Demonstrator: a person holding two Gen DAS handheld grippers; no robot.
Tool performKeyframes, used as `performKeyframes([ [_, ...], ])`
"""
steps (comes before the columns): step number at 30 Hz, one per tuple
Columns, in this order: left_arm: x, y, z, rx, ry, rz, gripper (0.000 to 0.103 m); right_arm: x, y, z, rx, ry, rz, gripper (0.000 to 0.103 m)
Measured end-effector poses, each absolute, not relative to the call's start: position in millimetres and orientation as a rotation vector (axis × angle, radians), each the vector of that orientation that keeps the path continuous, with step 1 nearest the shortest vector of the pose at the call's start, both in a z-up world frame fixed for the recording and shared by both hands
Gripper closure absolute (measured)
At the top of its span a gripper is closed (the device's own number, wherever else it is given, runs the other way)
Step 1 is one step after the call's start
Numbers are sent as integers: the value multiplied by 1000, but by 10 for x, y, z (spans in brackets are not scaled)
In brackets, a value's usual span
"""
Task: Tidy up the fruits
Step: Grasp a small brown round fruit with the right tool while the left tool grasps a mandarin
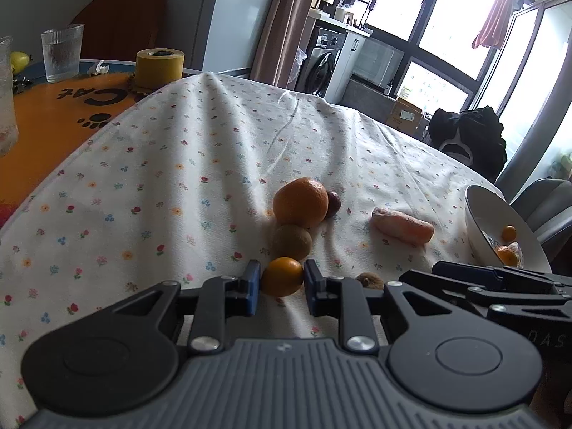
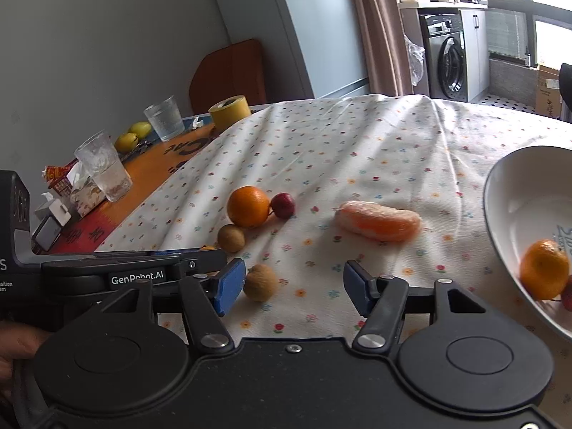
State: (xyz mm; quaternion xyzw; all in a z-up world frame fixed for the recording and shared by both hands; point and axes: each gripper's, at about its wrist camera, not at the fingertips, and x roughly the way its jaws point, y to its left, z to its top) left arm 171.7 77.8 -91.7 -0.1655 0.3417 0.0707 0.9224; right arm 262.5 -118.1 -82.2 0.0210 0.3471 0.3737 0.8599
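Broad bare floral tablecloth (image 1: 200,164) beyond the large round orange (image 1: 300,202), white ceramic bowl (image 2: 507,193) at its right edge, small glossy orange kumquat (image 1: 282,276) nearest, pinched by left gripper (image 1: 281,287), right gripper (image 2: 295,287) spread wide.

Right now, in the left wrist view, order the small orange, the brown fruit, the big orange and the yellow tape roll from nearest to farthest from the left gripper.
1. Small orange, between the left gripper's fingers.
2. Brown fruit, just beyond it.
3. Big orange, behind that.
4. Yellow tape roll, far back left on the orange mat.
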Motion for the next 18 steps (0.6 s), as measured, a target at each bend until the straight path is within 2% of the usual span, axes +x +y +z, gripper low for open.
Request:
performKeyframes([
  [12,1566,993,-913,-370,692,192,79,2593,-959,-855,15,746,813,44],
  [18,1475,1087,-883,-379,679,206,79,2581,-823,-873,-9,753,831,47],
])
